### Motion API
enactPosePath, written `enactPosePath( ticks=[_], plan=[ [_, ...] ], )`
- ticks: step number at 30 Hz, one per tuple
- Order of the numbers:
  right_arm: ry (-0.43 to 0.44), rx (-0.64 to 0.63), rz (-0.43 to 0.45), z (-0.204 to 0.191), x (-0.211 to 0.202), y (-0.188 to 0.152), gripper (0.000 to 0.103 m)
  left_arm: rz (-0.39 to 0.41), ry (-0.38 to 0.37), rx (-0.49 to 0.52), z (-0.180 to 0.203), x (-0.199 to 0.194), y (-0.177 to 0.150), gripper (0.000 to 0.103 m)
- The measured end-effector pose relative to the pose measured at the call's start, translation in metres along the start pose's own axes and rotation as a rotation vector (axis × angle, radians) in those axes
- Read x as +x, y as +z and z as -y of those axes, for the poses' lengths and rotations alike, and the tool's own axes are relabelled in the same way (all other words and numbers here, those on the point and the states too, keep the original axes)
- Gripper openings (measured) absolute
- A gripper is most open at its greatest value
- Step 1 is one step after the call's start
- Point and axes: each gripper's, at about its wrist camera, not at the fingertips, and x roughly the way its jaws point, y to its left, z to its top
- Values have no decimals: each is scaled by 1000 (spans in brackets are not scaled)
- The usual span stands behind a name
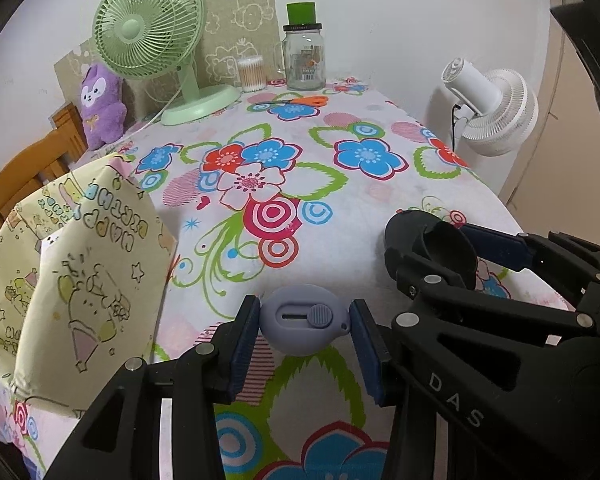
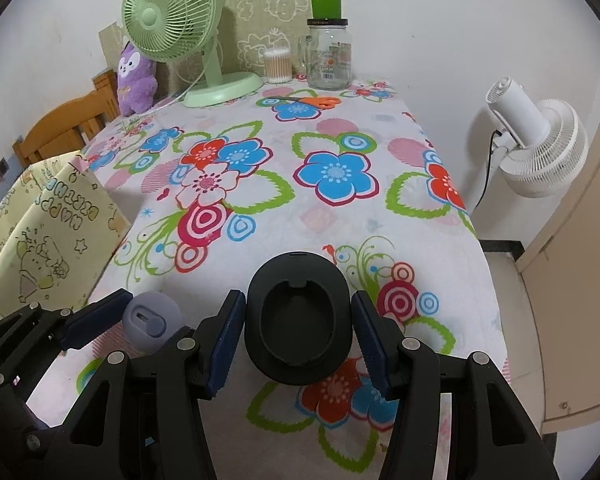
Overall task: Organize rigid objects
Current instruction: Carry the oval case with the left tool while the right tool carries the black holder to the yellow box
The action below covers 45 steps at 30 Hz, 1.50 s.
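Observation:
A small grey-lilac oval cutter (image 1: 296, 336) with a slider hangs just above the flowered tablecloth (image 1: 340, 208), and my left gripper (image 1: 305, 314) is shut on it, blue pads on both sides. To its right my right gripper (image 1: 440, 252) holds a black oval ring-shaped holder (image 1: 428, 236). In the right wrist view the black holder (image 2: 296, 276) sits between the pads of my right gripper (image 2: 298, 308), which is shut on it. The cutter (image 2: 152, 320) shows at lower left in my left gripper (image 2: 148, 316), partly hidden by a right finger.
A yellow printed gift bag (image 1: 80, 260) stands open at the table's left edge. At the back stand a green fan (image 1: 148, 28), cotton swabs (image 1: 252, 74), a glass jar (image 1: 304, 60), orange scissors (image 1: 300, 101) and a purple plush (image 1: 100, 104). A white fan (image 1: 496, 108) is beyond the right edge.

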Motion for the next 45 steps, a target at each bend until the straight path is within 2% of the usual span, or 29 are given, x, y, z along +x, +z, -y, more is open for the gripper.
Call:
enactPosePath(
  ticks=[24, 45],
  plan=[
    [-5, 10, 82, -18, -59, -13, 58, 66, -1, 12, -6, -55, -11, 47],
    [1, -3, 137, -39, -105, 3, 58, 140, 11, -4, -22, -103, -2, 47]
  ],
)
